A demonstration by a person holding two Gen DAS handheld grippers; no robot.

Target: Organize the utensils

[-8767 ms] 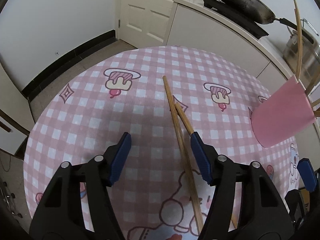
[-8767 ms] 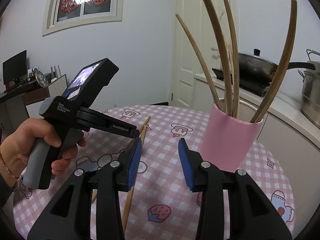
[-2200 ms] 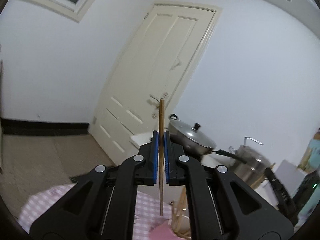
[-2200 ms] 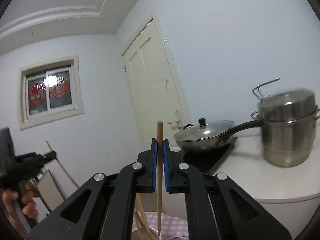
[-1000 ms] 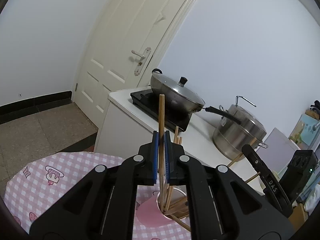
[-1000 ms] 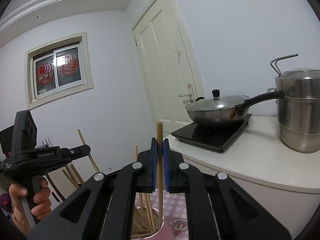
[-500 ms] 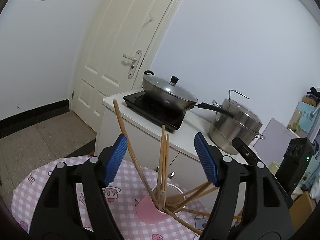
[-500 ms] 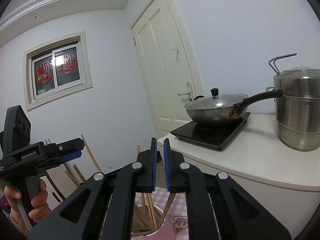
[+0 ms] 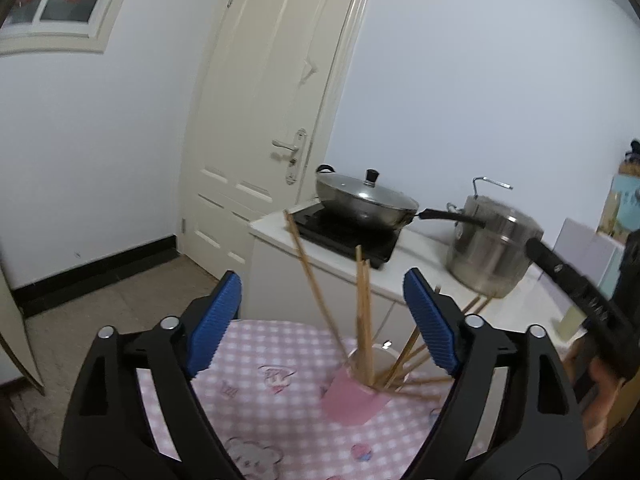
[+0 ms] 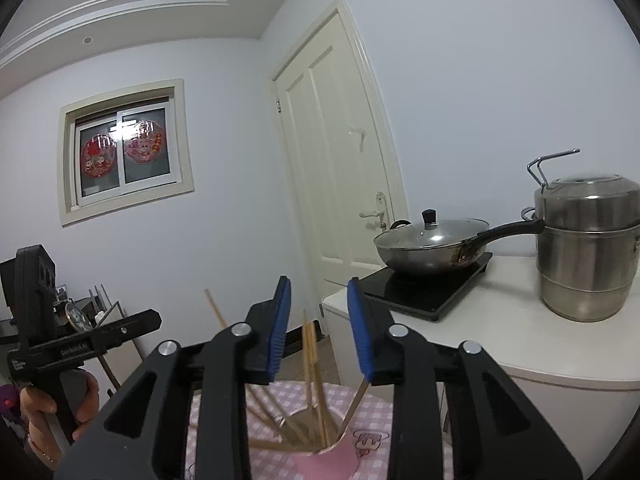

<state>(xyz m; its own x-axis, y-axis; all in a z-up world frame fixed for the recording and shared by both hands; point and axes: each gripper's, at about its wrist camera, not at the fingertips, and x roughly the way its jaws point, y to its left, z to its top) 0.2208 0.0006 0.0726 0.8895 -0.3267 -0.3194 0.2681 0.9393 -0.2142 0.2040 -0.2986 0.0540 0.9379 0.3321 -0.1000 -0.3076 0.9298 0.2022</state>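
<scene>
Wooden chopsticks [image 9: 363,312] now stand in the pink cup [image 9: 352,398], since the left gripper [image 9: 322,322] spread its jaws wide and the right gripper [image 10: 319,332] parted narrowly, both empty above it.

Splayed chopsticks [image 9: 362,312] barring cup [image 9: 352,398] mouth

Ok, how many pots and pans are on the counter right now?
2. A lidded wok sits on the black induction hob; a stacked steel steamer pot stands on the counter to its right. The counter runs out of frame, so more may be hidden.
</scene>
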